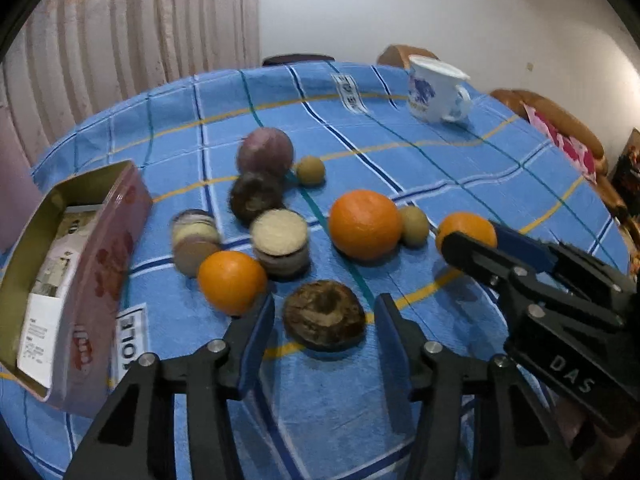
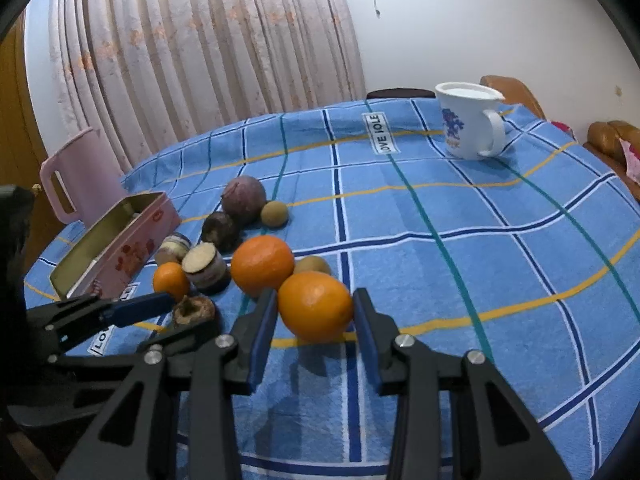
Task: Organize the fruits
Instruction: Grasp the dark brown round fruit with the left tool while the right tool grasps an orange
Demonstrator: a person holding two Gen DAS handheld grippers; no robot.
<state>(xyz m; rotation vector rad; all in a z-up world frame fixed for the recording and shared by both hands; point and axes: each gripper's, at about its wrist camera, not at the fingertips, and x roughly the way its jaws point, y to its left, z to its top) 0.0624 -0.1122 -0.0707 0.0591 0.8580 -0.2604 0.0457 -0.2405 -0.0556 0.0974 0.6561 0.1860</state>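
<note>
On the table, a pink tin sits far left. Your left hand-held gripper stands open around a brown fruit, not touching it. Your right hand-held gripper squeezes an orange

The room light was soft and rather dim, coming from above, so each orange threw only a short, faint shadow on the blue checked tablecloth. Both fisheye pictures bent strongly at the dark corners. The purple round fruit looked motion-blurred.
</note>
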